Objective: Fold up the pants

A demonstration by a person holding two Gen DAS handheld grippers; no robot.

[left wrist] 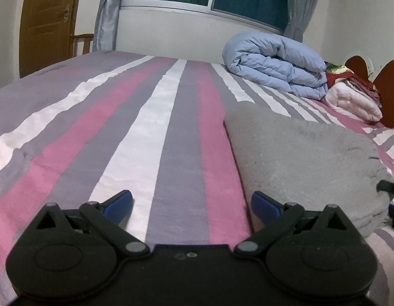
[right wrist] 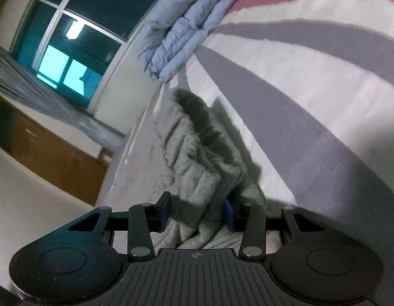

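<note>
we see the grey pants (left wrist: 306, 163) lying on the striped bed (left wrist: 151, 132), folded into a thick soft block. in our left view the pants sit to the right of the left gripper (left wrist: 191, 204), just beside its right finger. their long side runs away from us, along the stripes, toward the blue quilt (left wrist: 275, 63) near the window.

the left gripper has its fingers (left wrist: 120, 201) wide apart with nothing between them, only the bed sheet below.

the right gripper (right wrist: 197, 214) is the nearer one. a bunched fold of the pants (right wrist: 194, 168) sits right between its fingers, and the fuzzy cloth fills the gap from one blue pad to the other. we think the fingers are clamped on that fold, with the rest of the pants stretching straight ahead of them. this view is tipped over, so the bed looks like it leans.

we think the right hand does the next move, since it has the cloth. the left hand would have to slide to its right to help.
</note>
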